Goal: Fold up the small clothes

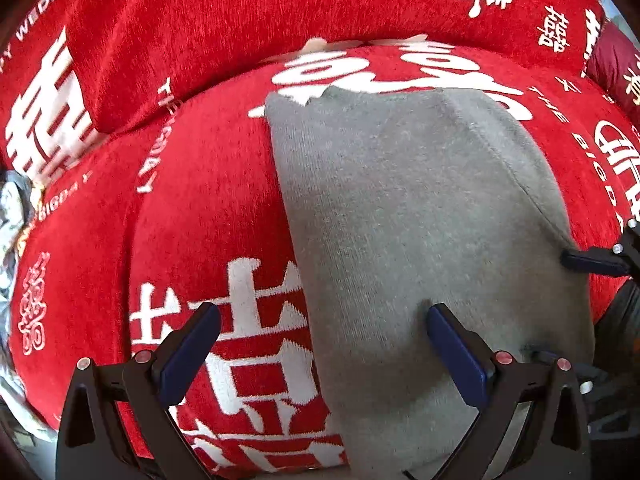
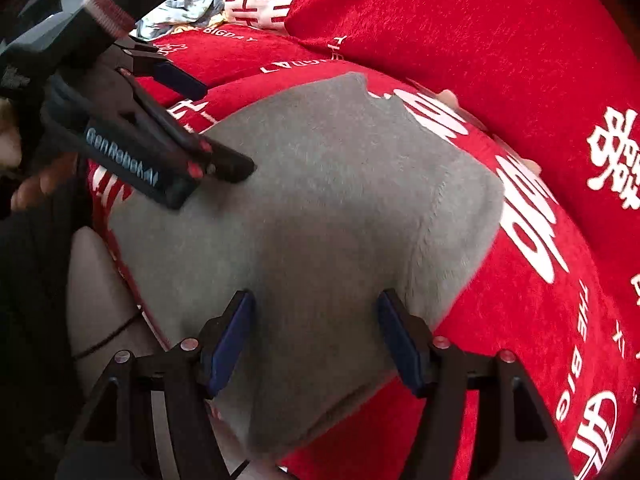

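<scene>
A grey knit garment [image 1: 400, 208] lies flat on a red cushion with white characters [image 1: 208, 184]; it also shows in the right wrist view [image 2: 320, 208]. My left gripper [image 1: 324, 320] is open, its right finger over the grey cloth near its near edge, its left finger over the red cover. It appears in the right wrist view [image 2: 212, 128] at the garment's left edge. My right gripper [image 2: 316, 312] is open, both fingers over the garment's near part; one fingertip [image 1: 592, 262] shows in the left wrist view at the right edge.
A red back cushion [image 1: 248, 20] rises behind the seat. Crumpled light clothes [image 2: 180, 8] lie at the far left. A dark red pillow [image 1: 616, 64] sits at the right. A person's leg [image 2: 104, 280] is by the near edge.
</scene>
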Motion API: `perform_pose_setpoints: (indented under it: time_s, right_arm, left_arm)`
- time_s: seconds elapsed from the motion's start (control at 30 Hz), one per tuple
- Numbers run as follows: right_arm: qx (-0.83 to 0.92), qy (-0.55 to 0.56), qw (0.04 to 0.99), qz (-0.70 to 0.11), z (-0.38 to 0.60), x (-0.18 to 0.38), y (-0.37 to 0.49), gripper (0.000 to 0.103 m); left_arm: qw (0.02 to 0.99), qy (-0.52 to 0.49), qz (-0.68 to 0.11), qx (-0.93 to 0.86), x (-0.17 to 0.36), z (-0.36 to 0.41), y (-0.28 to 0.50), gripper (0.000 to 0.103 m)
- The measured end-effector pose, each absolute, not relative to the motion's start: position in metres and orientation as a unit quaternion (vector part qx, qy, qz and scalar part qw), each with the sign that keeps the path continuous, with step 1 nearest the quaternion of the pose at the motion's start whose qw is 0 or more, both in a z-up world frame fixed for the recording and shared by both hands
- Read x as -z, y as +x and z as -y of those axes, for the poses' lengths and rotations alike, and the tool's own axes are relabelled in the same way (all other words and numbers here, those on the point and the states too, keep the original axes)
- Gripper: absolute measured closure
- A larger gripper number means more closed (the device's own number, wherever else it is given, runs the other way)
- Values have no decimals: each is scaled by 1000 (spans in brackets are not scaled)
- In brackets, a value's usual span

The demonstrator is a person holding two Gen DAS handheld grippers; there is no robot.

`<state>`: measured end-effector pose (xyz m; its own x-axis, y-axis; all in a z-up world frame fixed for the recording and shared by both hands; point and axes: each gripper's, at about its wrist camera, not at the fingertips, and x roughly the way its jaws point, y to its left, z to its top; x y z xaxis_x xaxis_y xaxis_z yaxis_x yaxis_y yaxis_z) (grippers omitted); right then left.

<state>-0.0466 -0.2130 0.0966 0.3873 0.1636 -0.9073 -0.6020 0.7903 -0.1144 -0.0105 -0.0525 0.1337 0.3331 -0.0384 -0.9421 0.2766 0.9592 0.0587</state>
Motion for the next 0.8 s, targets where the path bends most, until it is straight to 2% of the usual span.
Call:
perform_pose_setpoints:
  time_s: [0.17,0.43,0.57,0.8]
  right_arm:
    - [-209,-208,828,-478,227,-126,-57,34]
    - [-160,-196,857,-448,229,-156,-63,25]
    - [-142,-208,850,-463,226,-157,-66,25]
    - [-124,-189,840,-494,230,-150,-65,25]
  left_arm:
    - [817,101,-557,106,-147,58,-21,0]
    - [826,72,-546,117,-170,61,-29,0]
    - [833,70,-539,104,-176,64,-38,0]
    - [805,79,-576,119,-162,78,-54,0]
